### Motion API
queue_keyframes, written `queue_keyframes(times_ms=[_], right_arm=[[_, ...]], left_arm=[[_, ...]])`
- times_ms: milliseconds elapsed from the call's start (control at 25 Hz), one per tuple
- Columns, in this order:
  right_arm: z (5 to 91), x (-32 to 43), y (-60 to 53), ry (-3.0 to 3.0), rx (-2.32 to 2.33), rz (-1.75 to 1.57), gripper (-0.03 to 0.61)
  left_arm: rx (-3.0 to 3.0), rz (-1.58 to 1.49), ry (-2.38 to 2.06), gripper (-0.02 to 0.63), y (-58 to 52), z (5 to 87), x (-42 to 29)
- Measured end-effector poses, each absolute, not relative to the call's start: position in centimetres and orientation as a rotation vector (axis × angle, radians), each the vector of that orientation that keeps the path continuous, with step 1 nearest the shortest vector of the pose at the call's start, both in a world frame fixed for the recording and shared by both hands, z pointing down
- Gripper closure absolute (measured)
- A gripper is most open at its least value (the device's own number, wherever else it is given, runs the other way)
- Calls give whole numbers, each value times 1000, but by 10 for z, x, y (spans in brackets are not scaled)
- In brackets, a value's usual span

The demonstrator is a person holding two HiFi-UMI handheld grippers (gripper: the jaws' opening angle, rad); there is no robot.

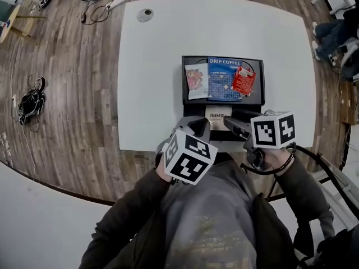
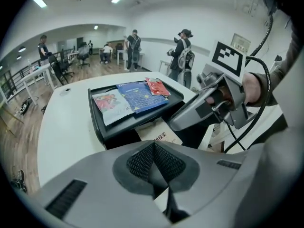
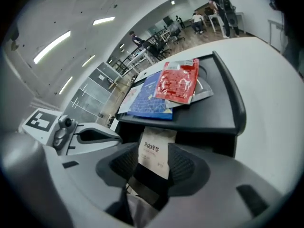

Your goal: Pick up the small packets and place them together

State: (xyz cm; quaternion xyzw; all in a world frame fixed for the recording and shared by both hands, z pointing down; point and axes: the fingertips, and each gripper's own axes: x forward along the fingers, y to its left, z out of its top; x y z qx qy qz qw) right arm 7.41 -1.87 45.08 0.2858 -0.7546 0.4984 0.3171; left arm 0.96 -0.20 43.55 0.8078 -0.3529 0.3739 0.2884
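Observation:
A black tray (image 1: 184, 97) on the white table holds three packets side by side: a white-pink one (image 1: 196, 81), a blue drip coffee one (image 1: 224, 78) and a red one (image 1: 243, 80). A beige tea packet (image 1: 217, 118) lies in front of the tray's near wall. My right gripper (image 3: 154, 147) is open, with that tea packet (image 3: 155, 155) lying between its pads, which do not press on it. My left gripper (image 2: 153, 148) is shut and empty, just left of the right one, with the tea packet (image 2: 159, 133) ahead of it. In the head view both the left gripper (image 1: 193, 123) and the right gripper (image 1: 235, 124) sit at the table's near edge.
The white table (image 1: 151, 66) has a round grey cable cap (image 1: 145, 14) at its far left. Cables and a black bundle (image 1: 31, 102) lie on the wooden floor. A seated person's legs (image 1: 331, 35) show at the right. Several people stand far off in the room.

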Motion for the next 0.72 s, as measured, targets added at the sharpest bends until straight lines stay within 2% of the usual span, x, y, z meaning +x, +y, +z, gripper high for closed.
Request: queue_keyframes(times_ms=[200, 480, 720], right_arm=[[470, 74, -30, -1873, 816, 1291, 399], [486, 77, -28, -1801, 875, 1017, 404], [491, 75, -26, -1832, 876, 844, 450]], left_arm=[[2156, 909, -989, 615, -3, 427, 0], [2146, 807, -1060, 615, 2, 419, -23], [2131, 790, -1078, 615, 8, 424, -33]])
